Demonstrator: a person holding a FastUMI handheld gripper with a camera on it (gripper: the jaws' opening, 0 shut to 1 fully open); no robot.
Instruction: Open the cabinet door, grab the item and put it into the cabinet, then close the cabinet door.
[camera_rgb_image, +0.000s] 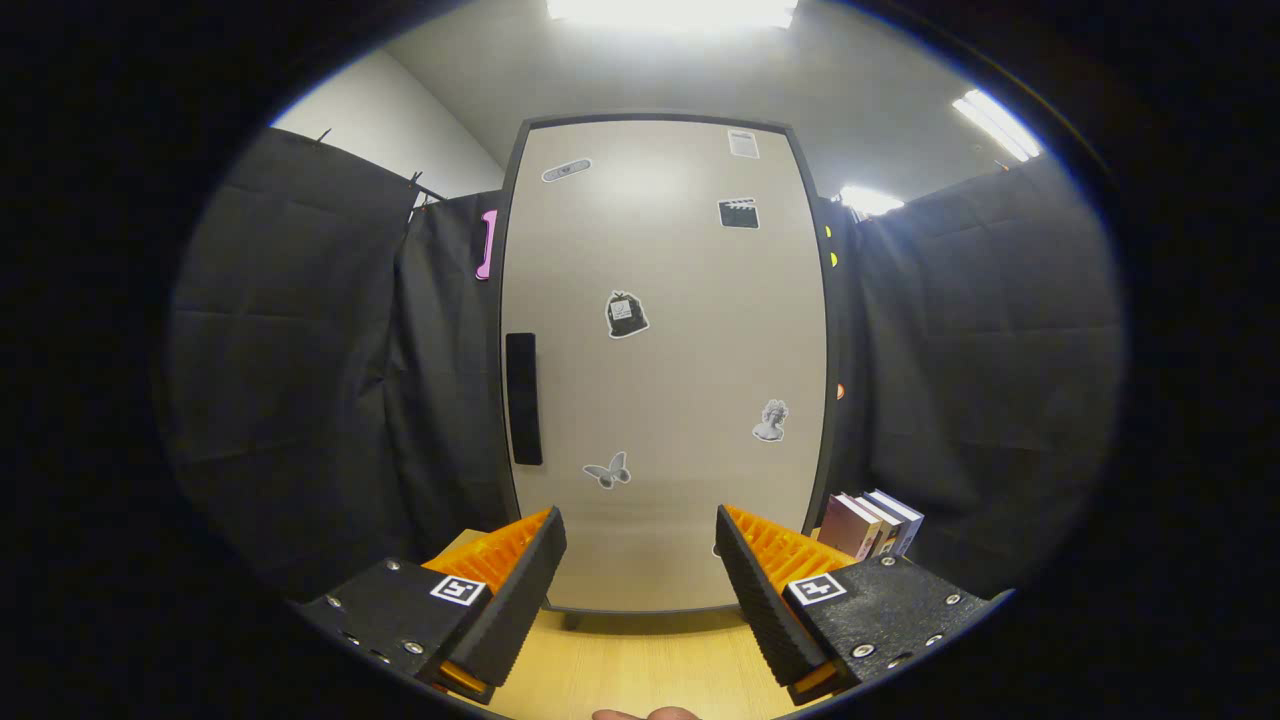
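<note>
1. The cabinet stands shut on the table, straight beyond the fingers, its dark handle on the door's left edge.
2. Stickers dot the door.
3. Books stand upright just right of the cabinet.
4. The gripper hangs open, holding nothing.

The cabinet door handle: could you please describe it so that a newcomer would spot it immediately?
Start at the tall pale cabinet door standing on the wooden table, beyond the open gripper. Go to the door's left edge, about mid-height: the handle is a dark upright bar. Unlike the small stickers scattered on the door, it is plain, long and vertical.
</note>
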